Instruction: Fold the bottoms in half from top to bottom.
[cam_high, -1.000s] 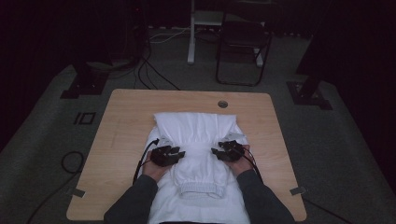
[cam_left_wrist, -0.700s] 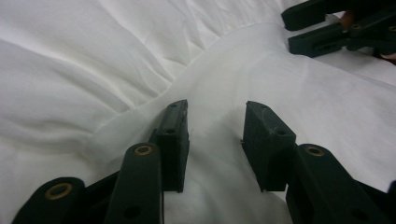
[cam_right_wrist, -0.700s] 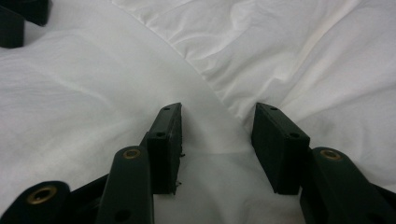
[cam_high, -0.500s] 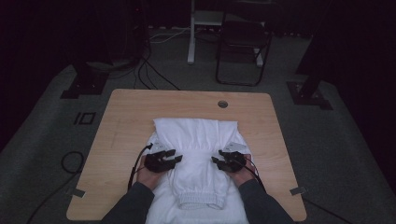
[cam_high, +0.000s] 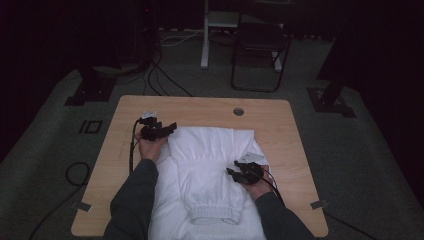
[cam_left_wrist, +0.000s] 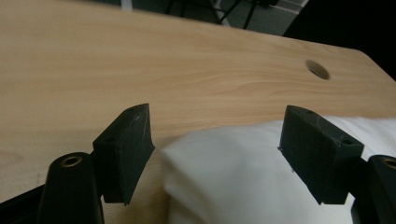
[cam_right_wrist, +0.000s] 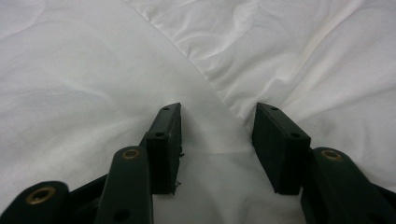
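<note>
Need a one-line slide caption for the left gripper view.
Left gripper, jaws open, at the far left corner of a folded white garment on the wooden table.

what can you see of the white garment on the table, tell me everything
The white garment is soft cloth, looks like cotton, folded into a rough rectangle with a ribbed elastic hem at the near end. It lies flat and creased on the wooden table, its near edge hanging over the person's side. The left gripper, whose jaws have just been opening, stands at its far left corner with the pads clear of the cloth. The right gripper rests open on its right side.
</note>
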